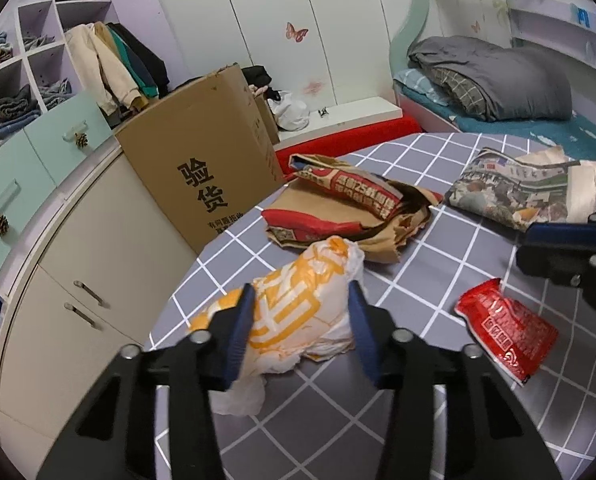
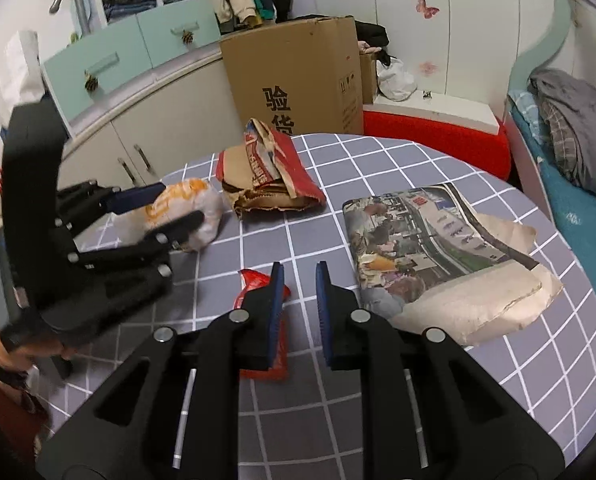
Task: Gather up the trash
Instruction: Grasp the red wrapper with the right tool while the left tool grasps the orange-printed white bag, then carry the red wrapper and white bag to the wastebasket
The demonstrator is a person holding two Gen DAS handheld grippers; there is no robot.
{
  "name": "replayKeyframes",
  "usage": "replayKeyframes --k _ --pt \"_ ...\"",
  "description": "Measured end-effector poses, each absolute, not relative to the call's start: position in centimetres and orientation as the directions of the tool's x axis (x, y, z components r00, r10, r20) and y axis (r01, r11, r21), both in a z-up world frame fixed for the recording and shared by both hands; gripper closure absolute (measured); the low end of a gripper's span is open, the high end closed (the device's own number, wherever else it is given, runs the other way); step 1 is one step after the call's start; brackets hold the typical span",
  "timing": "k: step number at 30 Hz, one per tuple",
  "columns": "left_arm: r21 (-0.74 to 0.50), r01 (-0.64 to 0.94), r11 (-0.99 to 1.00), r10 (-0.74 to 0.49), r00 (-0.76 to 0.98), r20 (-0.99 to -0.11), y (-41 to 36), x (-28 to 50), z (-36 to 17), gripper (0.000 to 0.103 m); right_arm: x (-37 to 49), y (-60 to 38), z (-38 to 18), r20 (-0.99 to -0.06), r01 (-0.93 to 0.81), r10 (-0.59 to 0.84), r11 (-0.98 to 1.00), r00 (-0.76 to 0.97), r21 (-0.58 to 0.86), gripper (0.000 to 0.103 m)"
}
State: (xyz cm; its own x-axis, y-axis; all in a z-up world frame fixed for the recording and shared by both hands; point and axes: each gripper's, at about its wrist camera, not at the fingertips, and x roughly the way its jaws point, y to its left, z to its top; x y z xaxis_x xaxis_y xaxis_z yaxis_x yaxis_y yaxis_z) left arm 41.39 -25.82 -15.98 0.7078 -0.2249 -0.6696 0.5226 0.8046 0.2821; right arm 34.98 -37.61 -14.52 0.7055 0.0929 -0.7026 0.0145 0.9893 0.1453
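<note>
the crumpled white-and-orange plastic bag (image 1: pixel 298 312) is clamped between the blue pads of the left gripper (image 1: pixel 301 300) on the grey checked tablecloth (image 1: pixel 437 280); rightward, the glossy red foil wrapper (image 2: pixel 258 292) lies beside the right gripper (image 2: pixel 299 276), whose narrowly parted jaws hold nothing

A home bedroom: a bed (image 1: pixel 497 92) with bedding, wardrobe doors (image 1: pixel 298 20), shelved clothes (image 1: pixel 10 108).
</note>
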Motion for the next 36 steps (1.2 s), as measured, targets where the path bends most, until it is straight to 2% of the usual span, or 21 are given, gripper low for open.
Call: replayKeyframes --k 3,5,11,13,14,18,20,23,27,36 --pt "0.259 0.504 0.824 -0.232 0.718 -0.657 -25.1 40.5 -15.6 0.066 35.1 -37.1 -14.7 -0.714 0.023 0.066 0.993 0.697 0.115 0.081" --pt "0.253 0.494 0.832 -0.239 0.73 -0.64 -24.5 39.5 -15.3 0.068 35.2 -36.8 -14.8 -0.717 0.025 0.07 0.992 0.694 0.122 0.059" --pt "0.198 0.476 0.857 -0.268 0.739 -0.618 -22.5 37.0 -13.6 0.069 35.5 -35.0 -15.7 -0.754 0.004 0.049 0.998 0.655 0.068 0.057" --pt "0.169 0.481 0.86 -0.29 0.734 -0.614 -21.7 36.4 -13.0 0.069 35.5 -34.3 -16.3 -0.771 -0.007 0.052 0.998 0.634 0.061 0.06" --pt "0.155 0.482 0.862 -0.3 0.733 -0.611 -21.2 36.1 -12.6 0.069 35.5 -34.1 -16.5 -0.777 -0.012 0.052 0.998 0.627 0.057 0.073" --pt "0.092 0.483 0.871 -0.341 0.728 -0.595 -19.0 35.1 -11.3 0.069 35.0 -32.9 -16.5 -0.781 -0.027 0.037 0.999 0.624 0.026 0.077" --pt "0.057 0.484 0.873 -0.363 0.723 -0.588 -17.7 34.4 -10.7 0.069 34.5 -32.4 -16.0 -0.771 -0.031 0.048 0.999 0.636 0.037 0.087" --pt "0.022 0.475 0.88 -0.376 0.723 -0.579 -15.4 33.6 -10.0 0.069 33.6 -31.2 -14.7 -0.752 -0.055 0.1 0.995 0.652 0.084 0.087" --pt "-0.048 0.433 0.9 -0.381 0.729 -0.569 -11.4 32.6 -9.6 0.069 32.4 -27.7 -12.6 -0.719 -0.114 0.136 0.99 0.682 0.079 0.088" --pt "-0.11 0.303 0.947 -0.311 0.769 -0.559 -1.0 30.0 -10.2 0.069 29.9 -17.0 -9.5 -0.656 -0.29 0.312 0.946 0.688 0.146 0.088"
